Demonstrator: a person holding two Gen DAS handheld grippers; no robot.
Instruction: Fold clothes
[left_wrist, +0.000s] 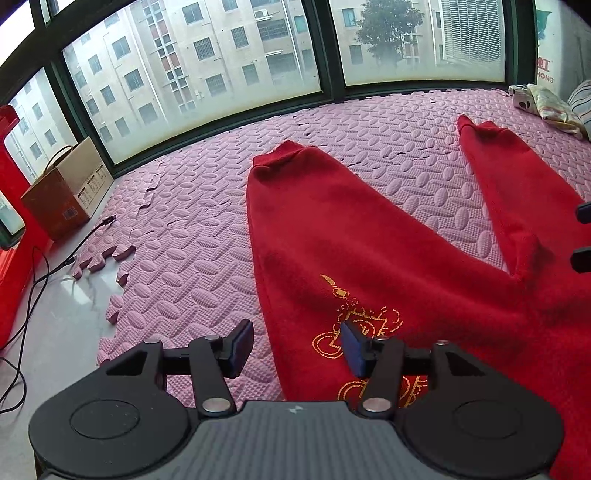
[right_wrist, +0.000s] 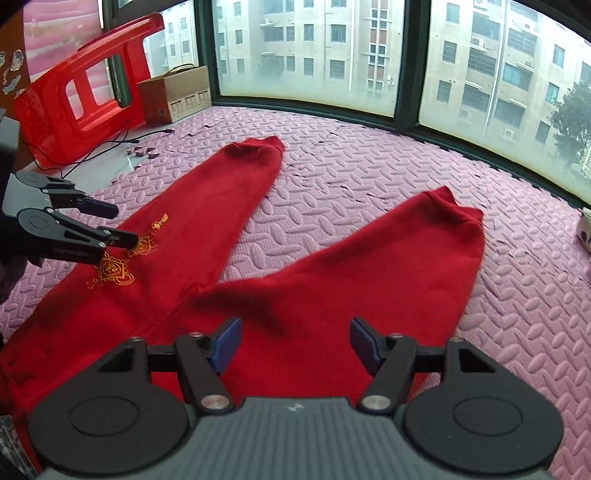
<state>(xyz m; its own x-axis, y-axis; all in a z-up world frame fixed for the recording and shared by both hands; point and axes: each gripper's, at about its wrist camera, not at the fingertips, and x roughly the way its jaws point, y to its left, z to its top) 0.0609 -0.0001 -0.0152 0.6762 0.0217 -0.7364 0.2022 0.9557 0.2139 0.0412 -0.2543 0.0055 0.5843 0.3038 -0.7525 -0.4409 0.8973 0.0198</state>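
Red letters "HONG" are showing on a white sign (left_wrist: 546, 70) beside the window; printing on the brown cardboard box (left_wrist: 70, 192) is staying illegible.

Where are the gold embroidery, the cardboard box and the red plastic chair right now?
gold embroidery (right_wrist: 114, 271), right wrist view, on the diamond-shaped motif stitched on the red trousers.
cardboard box (left_wrist: 61, 197), left wrist view, on its brown side face.
red plastic chair (right_wrist: 48, 110), right wrist view, on the tipped backrest panel.

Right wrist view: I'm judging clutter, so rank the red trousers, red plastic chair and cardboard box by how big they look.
1. red trousers, filling the mat's middle
2. red plastic chair, tipped over, far left
3. cardboard box, beside the chair

The chair and box lie farther away, so true sizes stay unsure.
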